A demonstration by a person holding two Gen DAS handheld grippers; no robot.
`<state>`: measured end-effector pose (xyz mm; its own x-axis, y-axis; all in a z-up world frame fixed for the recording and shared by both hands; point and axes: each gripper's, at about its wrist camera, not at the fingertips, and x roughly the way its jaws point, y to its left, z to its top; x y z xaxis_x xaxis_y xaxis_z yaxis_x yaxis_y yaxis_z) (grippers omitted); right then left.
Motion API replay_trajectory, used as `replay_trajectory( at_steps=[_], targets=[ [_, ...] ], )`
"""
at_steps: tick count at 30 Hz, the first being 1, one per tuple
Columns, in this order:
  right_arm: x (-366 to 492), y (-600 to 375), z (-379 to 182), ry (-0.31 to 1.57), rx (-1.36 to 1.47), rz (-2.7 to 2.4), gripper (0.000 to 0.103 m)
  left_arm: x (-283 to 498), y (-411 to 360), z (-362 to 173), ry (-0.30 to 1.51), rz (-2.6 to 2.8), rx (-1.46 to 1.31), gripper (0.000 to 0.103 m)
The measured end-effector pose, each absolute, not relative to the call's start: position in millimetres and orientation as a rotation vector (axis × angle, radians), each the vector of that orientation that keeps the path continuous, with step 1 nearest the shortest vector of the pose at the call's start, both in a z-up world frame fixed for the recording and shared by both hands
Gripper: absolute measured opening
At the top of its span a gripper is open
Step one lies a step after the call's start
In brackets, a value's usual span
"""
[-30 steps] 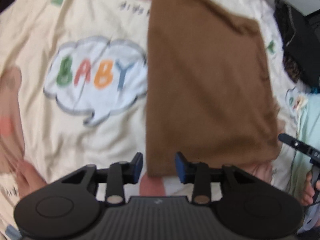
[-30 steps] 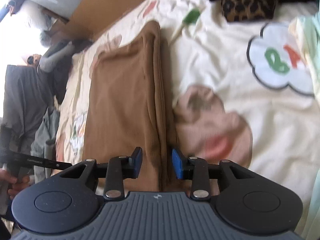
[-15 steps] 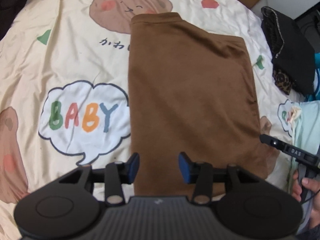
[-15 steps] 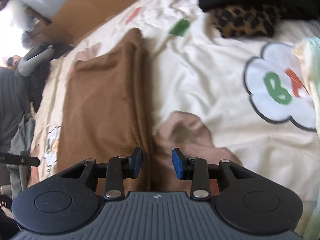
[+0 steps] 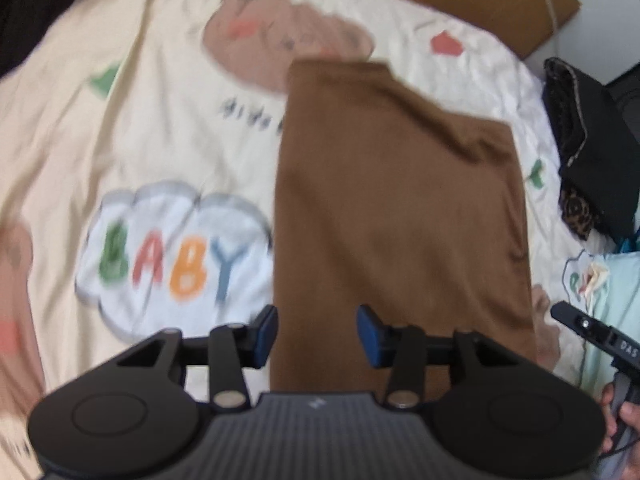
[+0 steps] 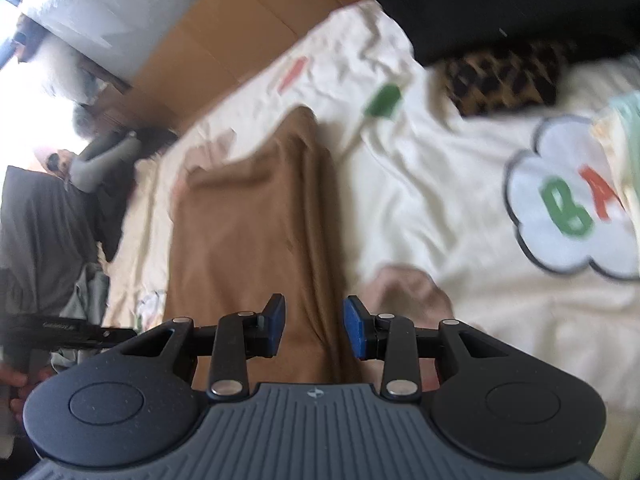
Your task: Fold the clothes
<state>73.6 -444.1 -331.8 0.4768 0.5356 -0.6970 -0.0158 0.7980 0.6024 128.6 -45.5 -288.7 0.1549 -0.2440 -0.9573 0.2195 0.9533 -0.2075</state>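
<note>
The folded brown garment (image 5: 400, 216) lies flat on the cartoon-print bed sheet (image 5: 120, 128), filling the centre of the left wrist frame (its "BABY" cloud (image 5: 172, 256) sits just left). The left hand-held gripper (image 5: 316, 330) hovers over its near edge, jaws apart, nothing clamped. The right hand-held gripper (image 6: 314, 326) likewise stands apart above the garment's thick side edge. Dark clothes (image 5: 592, 152) lie at right.

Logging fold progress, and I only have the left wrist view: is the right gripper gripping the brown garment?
Observer: No. The right gripper has its blue pads apart over the brown garment, near its right-hand edge, with nothing pinched.
Operator: Is that edge a single layer?
Observer: It doesn't look so; the right wrist view shows a raised ridge of folded cloth running along it.
</note>
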Motion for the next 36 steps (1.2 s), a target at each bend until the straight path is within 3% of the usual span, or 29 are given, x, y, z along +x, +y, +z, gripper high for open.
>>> replay_trajectory(
  at_steps=[8, 12, 16, 32, 36],
  targets=[
    [125, -415, -325, 0.965, 0.488, 0.38, 0.035, 185, -72, -297, 1.267, -0.346, 0.026, 0.046],
    [155, -405, -320, 0.945, 0.43, 0.401, 0.023, 214, -89, -298, 1.217, -0.375, 0.02, 0.046],
    [179, -401, -320, 0.954, 0.407, 0.393, 0.02, 248, -105, -301, 1.207, -0.398, -0.009, 0.045],
    [224, -399, -362, 1.071, 0.422, 0.288, 0.023, 285, -142, -344, 1.19, -0.406, 0.157, 0.039],
    [222, -405, -360, 1.058, 0.473, 0.3, 0.034, 285, -144, -335, 1.205, -0.398, 0.172, 0.039]
  ],
)
